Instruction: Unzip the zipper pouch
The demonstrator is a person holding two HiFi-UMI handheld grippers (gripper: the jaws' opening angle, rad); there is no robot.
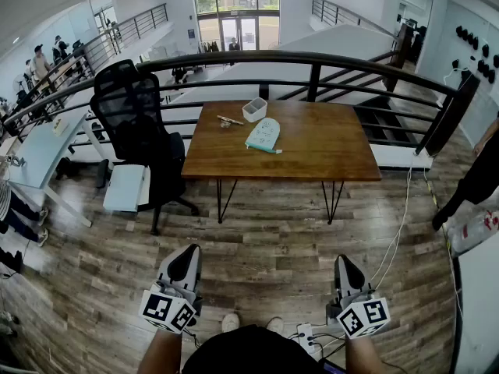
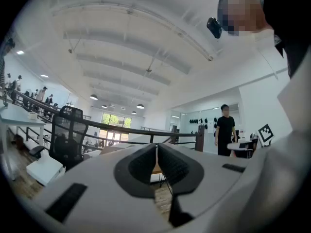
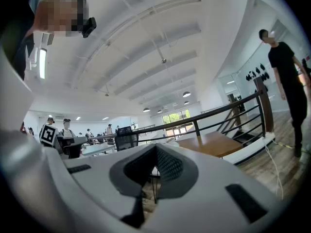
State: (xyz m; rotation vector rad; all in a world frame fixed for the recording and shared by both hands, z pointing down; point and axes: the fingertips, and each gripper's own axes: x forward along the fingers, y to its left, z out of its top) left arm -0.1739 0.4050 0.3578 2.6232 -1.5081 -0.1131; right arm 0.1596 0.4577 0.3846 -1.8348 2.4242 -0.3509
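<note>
**Pouch far ahead, both grippers empty**

The zipper pouch (image 1: 263, 135) lies on the wooden table (image 1: 335, 142), well ahead of both grippers and between their lines. Its long axis seems to point away from the person. The left gripper (image 1: 185, 257) and right gripper (image 1: 346, 265) are clenched on nothing, about equally distant from it.

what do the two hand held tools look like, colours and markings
The left tool and the right tool match: pale grey moulded shells that taper to a rounded tip, lined inside with dark grey ribbed pads. Each carries a white cube printed with black square markers at the hand end.
</note>
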